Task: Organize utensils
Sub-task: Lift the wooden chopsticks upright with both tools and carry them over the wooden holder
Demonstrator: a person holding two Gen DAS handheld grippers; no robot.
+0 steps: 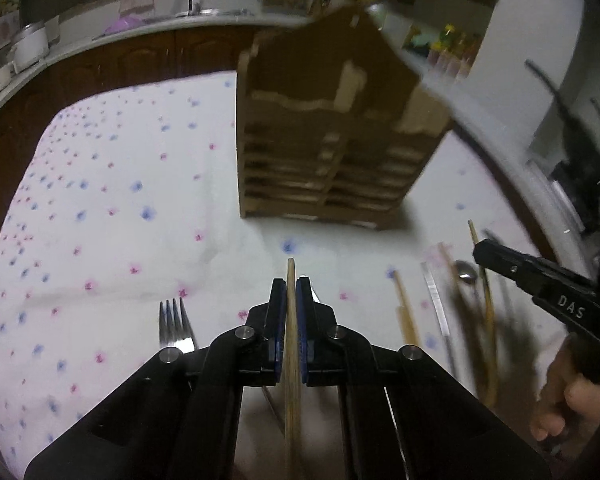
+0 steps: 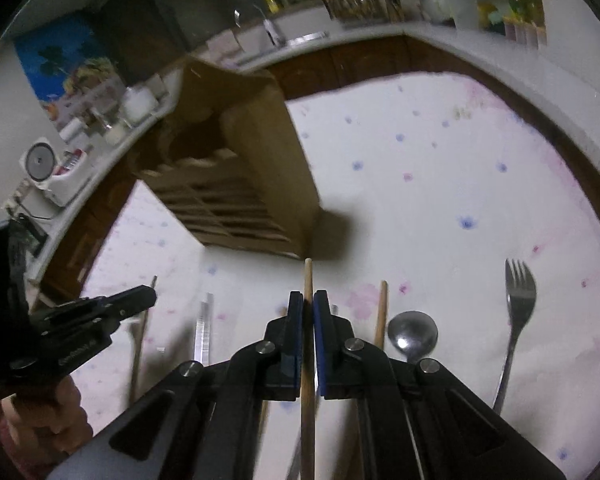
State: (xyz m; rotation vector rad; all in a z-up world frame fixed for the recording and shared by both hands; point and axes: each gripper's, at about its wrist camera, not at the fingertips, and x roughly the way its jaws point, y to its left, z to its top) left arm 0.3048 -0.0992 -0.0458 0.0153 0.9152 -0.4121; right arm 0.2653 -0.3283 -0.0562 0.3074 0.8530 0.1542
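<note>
In the left wrist view my left gripper is shut on a wooden chopstick whose tip pokes out just past the blue pads. In the right wrist view my right gripper is shut on another wooden chopstick. Both are lifted above the floral tablecloth. Each gripper shows in the other's view: the right gripper at the right edge, the left gripper at the left. A brown slatted utensil holder stands upright ahead of both.
On the cloth lie a fork, another fork, a spoon, a loose wooden chopstick and a flat metal utensil. A kitchen counter curves behind the table.
</note>
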